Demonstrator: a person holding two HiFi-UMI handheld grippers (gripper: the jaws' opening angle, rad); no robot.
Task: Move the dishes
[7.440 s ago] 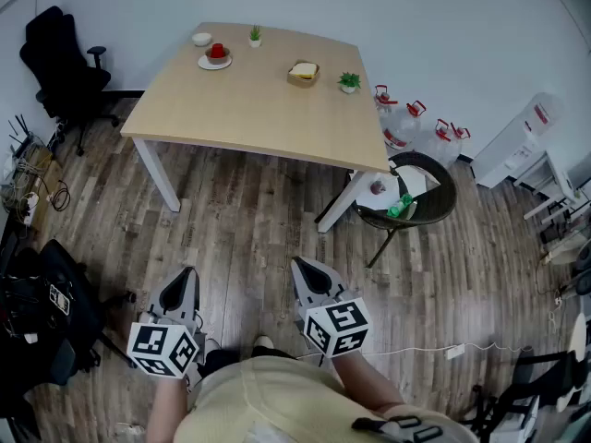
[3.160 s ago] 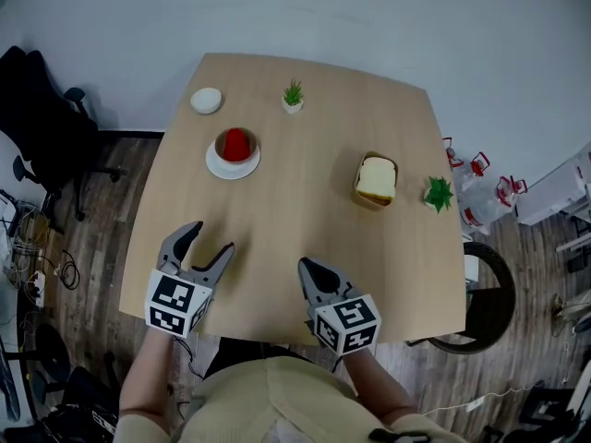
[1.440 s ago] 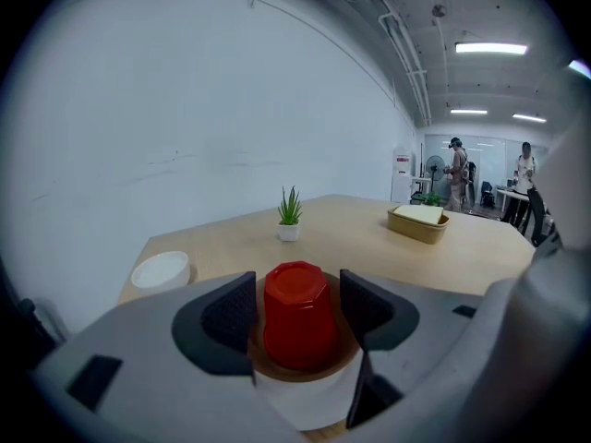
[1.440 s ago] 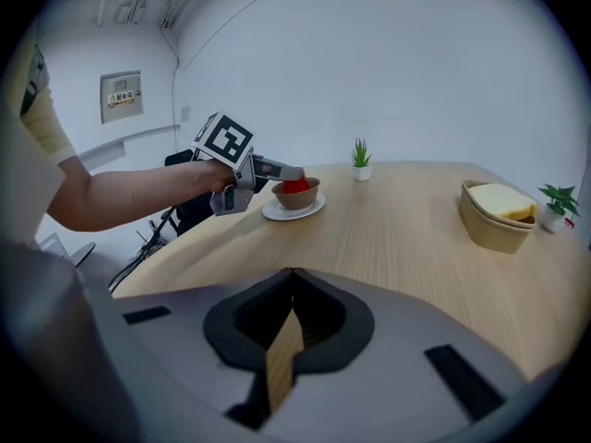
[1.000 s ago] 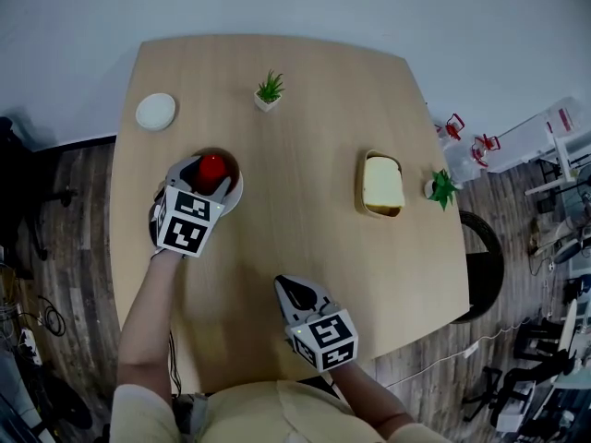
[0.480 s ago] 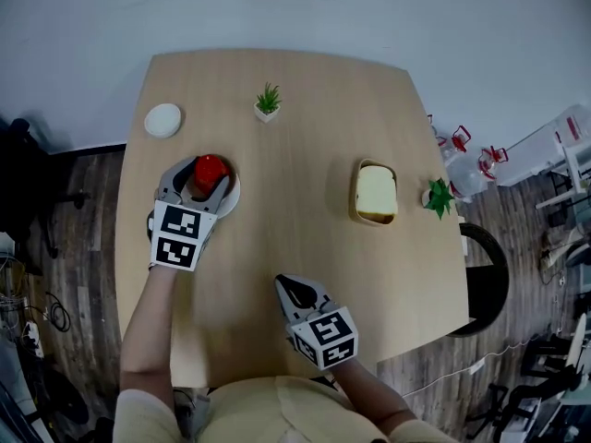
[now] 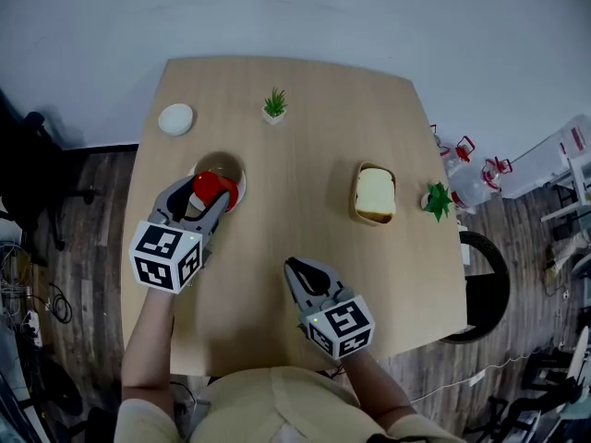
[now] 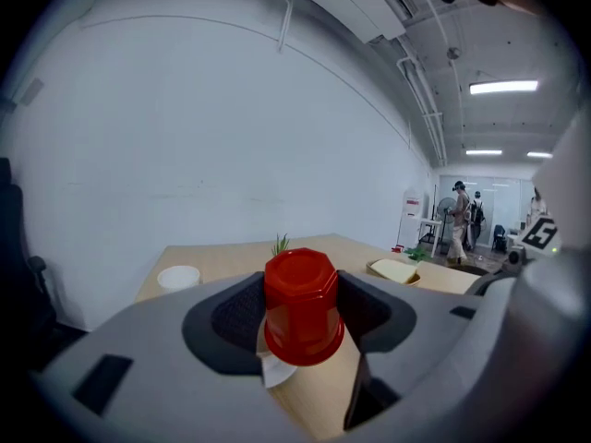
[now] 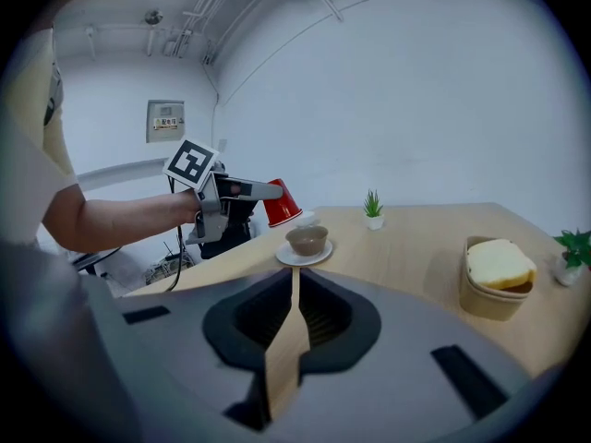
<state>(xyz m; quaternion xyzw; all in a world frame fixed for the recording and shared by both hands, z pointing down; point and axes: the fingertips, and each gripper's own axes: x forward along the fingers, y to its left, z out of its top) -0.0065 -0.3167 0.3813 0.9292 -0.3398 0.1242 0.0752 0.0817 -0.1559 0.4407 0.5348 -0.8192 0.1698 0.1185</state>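
The left tool is clamping a light, likely slippery upturned red plastic cup by its sides, while the right tool is hovering closed, empty.

Cup — red; bowl — brown

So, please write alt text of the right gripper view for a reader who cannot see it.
The left tongs hold a red cup in the air beside a brown bowl on a white saucer. In front, the right tongs are shut and empty; a plant and bread stand on the table.
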